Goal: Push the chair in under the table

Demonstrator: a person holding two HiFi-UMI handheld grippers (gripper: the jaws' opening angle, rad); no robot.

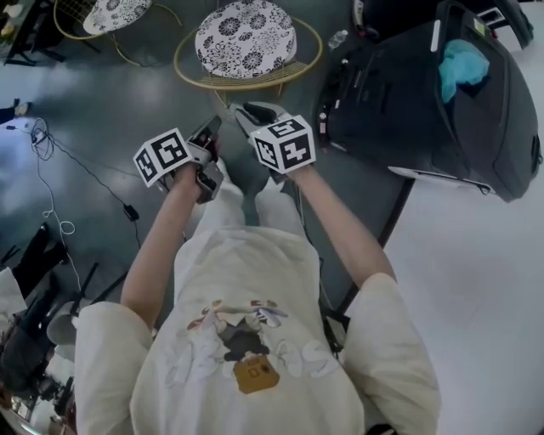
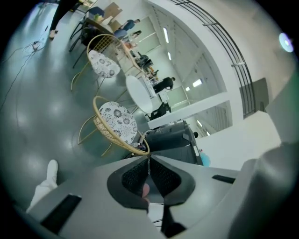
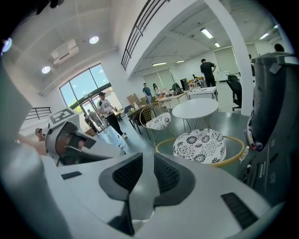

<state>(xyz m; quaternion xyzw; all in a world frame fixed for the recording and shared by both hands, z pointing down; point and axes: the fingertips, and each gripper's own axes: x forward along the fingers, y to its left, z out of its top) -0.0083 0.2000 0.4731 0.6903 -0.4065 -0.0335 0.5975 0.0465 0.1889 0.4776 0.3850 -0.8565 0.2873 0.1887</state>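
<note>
A wicker chair with a round black-and-white patterned cushion (image 1: 246, 38) stands on the grey floor just ahead of both grippers; it also shows as the chair (image 2: 117, 121) and the chair (image 3: 198, 145). A round white table (image 3: 195, 108) stands beyond it. My left gripper (image 1: 212, 127) is raised in front of the person's body, its jaws shut tip to tip on nothing (image 2: 148, 161). Beside it my right gripper (image 1: 251, 110) is open by a narrow gap with nothing between its pads (image 3: 145, 161). Neither touches the chair.
A large black case (image 1: 433, 93) with a teal cloth on it sits at the right, at the edge of a white tabletop (image 1: 476, 280). A second patterned chair (image 1: 115, 13) stands at the far left. Cables (image 1: 51, 170) trail on the floor at left. People stand far off.
</note>
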